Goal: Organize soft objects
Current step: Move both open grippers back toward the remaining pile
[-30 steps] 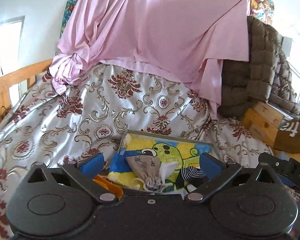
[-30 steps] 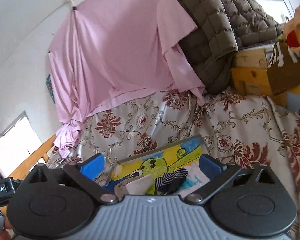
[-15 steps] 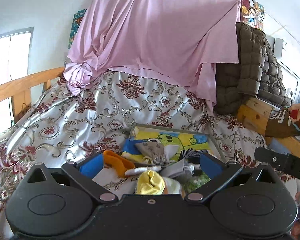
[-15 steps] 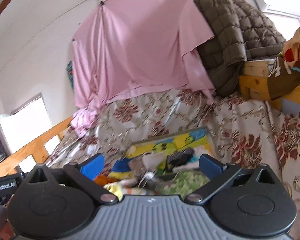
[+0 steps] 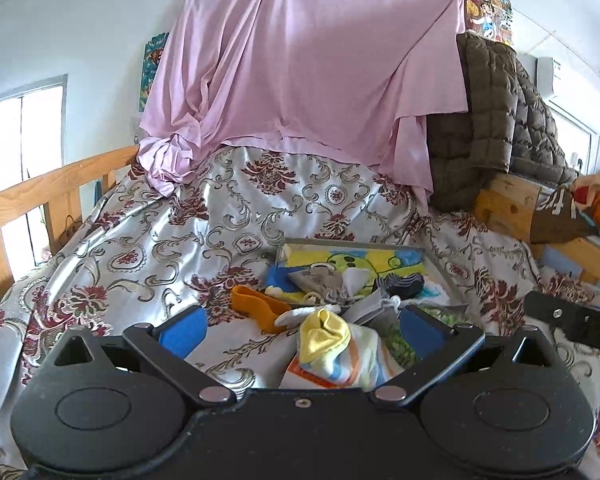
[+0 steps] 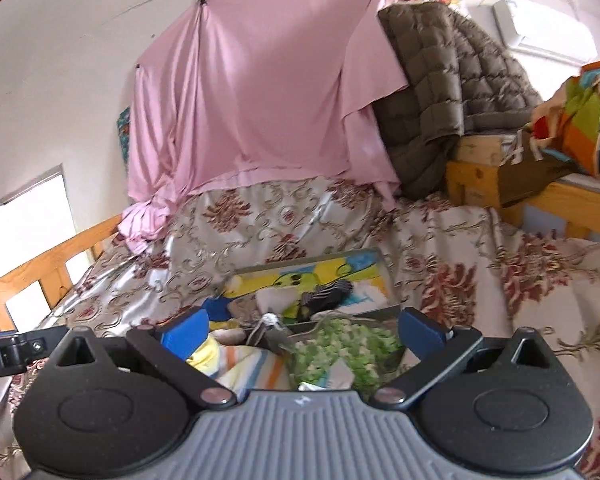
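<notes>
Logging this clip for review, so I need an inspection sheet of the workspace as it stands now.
Surface: floral bedspread, wrinkled.
Job's things: tray with a cartoon print holds a grey pouch and a striped sock; orange sock, yellow-cuffed sock and green floral cloth lie in front of it.
Clutter: quilted brown jacket on a wooden frame.
Grippers: left gripper and right gripper open, empty.
Cables: nothing seen.
Surroundings: pink sheet on the wall, window.

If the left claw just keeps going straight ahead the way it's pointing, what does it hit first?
Most likely the yellow-cuffed striped sock, lying on the bedspread between the open left claw's fingers. Beyond it lie the orange sock and the tray; depth is uncertain.
</notes>
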A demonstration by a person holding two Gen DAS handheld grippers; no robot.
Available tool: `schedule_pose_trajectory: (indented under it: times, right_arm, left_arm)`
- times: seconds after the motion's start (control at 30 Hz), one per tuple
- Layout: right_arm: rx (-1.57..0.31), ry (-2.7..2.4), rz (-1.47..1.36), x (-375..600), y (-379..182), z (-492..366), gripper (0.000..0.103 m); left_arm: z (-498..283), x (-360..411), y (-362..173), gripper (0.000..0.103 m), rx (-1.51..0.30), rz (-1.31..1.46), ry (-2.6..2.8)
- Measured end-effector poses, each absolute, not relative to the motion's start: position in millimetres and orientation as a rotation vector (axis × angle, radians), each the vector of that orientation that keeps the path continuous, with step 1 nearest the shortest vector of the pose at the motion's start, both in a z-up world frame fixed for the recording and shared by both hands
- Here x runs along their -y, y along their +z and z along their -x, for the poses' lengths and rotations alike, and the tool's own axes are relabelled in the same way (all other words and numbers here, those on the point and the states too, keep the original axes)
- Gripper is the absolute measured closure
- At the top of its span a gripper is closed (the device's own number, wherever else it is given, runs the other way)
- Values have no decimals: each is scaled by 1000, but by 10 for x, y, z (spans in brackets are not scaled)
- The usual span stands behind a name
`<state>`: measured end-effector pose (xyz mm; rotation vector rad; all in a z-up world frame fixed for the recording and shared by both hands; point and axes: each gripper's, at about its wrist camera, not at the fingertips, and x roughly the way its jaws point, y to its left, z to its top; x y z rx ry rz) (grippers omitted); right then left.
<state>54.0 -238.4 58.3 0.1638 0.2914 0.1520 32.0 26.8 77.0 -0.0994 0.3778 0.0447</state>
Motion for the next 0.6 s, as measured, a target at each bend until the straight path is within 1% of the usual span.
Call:
schedule_pose_trajectory:
  times: [0.17,0.37,0.6]
  right_arm:
    - [-320,15,-158,2406,526,-455,0]
    - [-335,74,-241,2476,448,-284,0]
    - [-412,104,-201,2346,347,-208,0]
  left_arm:
    - [-274,-359,660,1,-393,99,41]
    - [-196,-481,437,1,-422,112,49]
    - [-186,-508,316,1,-515,83,75]
